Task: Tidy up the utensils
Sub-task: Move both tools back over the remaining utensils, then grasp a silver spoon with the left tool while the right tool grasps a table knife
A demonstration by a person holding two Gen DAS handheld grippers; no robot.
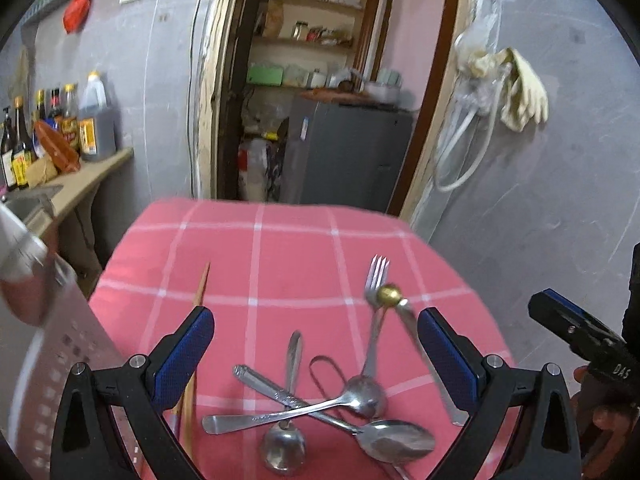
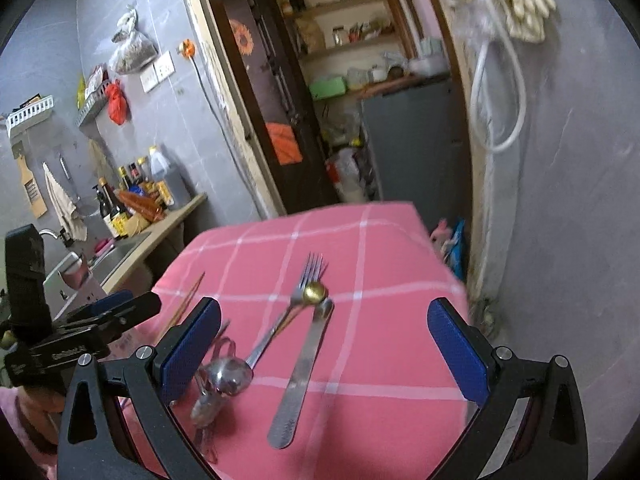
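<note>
Several metal spoons (image 1: 320, 408) lie crossed in a pile on the pink checked tablecloth (image 1: 280, 248). A fork (image 1: 376, 280) lies beyond them, with a gold-bowled spoon (image 1: 390, 294) resting against its neck. A wooden chopstick (image 1: 200, 288) lies at the left. My left gripper (image 1: 316, 352) is open and empty above the pile. My right gripper (image 2: 324, 344) is open and empty over the gold spoon's steel handle (image 2: 296, 384); the fork (image 2: 312, 268) and spoon pile (image 2: 224, 380) lie to its left. The right gripper shows at the left wrist view's right edge (image 1: 576, 332).
A perforated metal utensil holder (image 1: 68, 360) stands at the left of the table. A counter with sauce bottles (image 1: 60, 124) and a sink (image 2: 116, 252) is at the left. A doorway with shelves and a grey fridge (image 1: 344, 152) lies beyond the table's far edge.
</note>
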